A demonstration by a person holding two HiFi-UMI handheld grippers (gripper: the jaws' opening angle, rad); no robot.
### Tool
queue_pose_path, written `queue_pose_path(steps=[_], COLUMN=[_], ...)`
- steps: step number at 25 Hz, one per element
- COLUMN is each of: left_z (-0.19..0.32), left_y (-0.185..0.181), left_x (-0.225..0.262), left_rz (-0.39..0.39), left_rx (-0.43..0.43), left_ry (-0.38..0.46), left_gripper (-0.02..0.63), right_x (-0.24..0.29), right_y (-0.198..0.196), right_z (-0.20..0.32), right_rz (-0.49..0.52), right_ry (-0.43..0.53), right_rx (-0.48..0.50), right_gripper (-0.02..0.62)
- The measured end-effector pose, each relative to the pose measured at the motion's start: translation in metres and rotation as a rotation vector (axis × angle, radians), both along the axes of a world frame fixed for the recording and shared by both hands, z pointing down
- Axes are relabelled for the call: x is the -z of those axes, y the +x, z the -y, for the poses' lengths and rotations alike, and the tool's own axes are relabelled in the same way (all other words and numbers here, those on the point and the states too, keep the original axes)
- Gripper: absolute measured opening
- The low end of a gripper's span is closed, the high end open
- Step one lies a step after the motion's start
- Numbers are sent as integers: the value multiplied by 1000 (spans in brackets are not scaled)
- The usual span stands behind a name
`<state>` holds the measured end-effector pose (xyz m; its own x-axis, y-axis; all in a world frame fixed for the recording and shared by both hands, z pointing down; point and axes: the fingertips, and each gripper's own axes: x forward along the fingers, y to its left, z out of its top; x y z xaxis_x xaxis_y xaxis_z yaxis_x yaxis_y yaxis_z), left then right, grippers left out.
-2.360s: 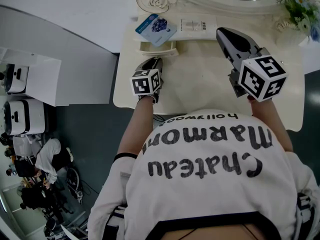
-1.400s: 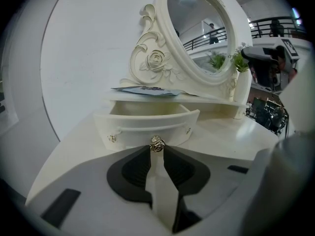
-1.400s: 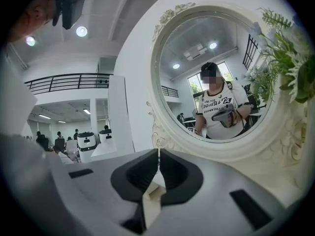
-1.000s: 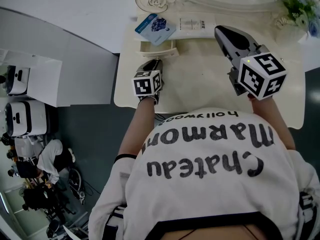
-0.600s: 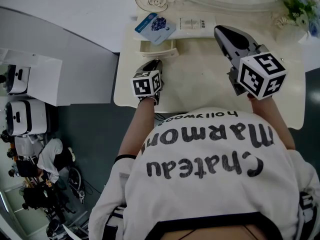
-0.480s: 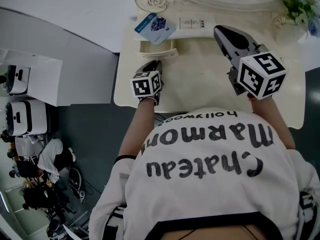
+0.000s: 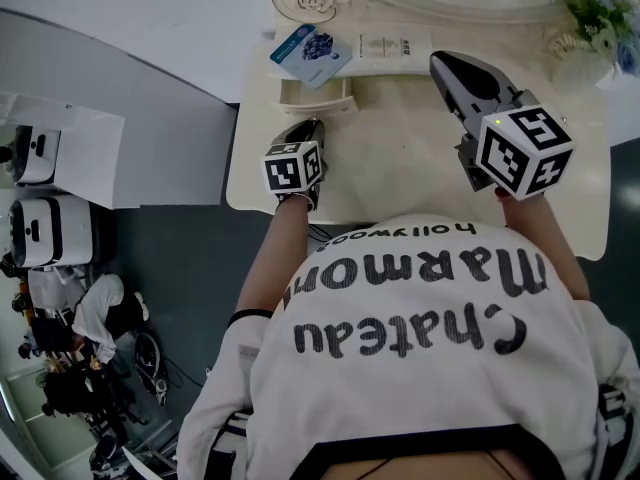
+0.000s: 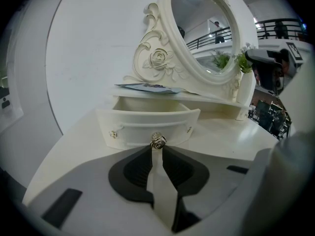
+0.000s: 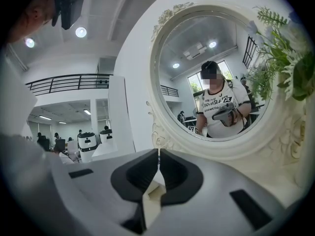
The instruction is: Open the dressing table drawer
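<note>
Your left tool (image 8: 157, 148) pinches the knob (image 8: 158, 140) to pull the drawer (image 7: 316, 105), already partly out over the bench (image 7: 400, 168) at upper centre of the head view; your right tool (image 9: 158, 156), pressed together and empty, hangs clear, facing the mirror (image 9: 211, 73).

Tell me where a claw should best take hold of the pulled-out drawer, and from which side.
Grip the small rose-shaped metal knob at the middle of the drawer front, coming straight in from the front. It juts out centrally from the curved panel, so a pull there would probably run true along the drawer's slide.
</note>
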<state>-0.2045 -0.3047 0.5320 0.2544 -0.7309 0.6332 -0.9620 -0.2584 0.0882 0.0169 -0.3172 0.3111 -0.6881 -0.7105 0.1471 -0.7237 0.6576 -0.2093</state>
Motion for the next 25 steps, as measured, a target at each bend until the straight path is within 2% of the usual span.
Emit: queue_pose_path(steps=[25], left_z=[-6], left_y=[2], left_x=[1], left_rz=[0], left_rx=[-21], left_ry=[9], left_gripper=[83], right_x=[0], right_y=[1], right_z=[-7], right_rz=[-8], right_ry=[0], right_rx=[-10], right_gripper=[28])
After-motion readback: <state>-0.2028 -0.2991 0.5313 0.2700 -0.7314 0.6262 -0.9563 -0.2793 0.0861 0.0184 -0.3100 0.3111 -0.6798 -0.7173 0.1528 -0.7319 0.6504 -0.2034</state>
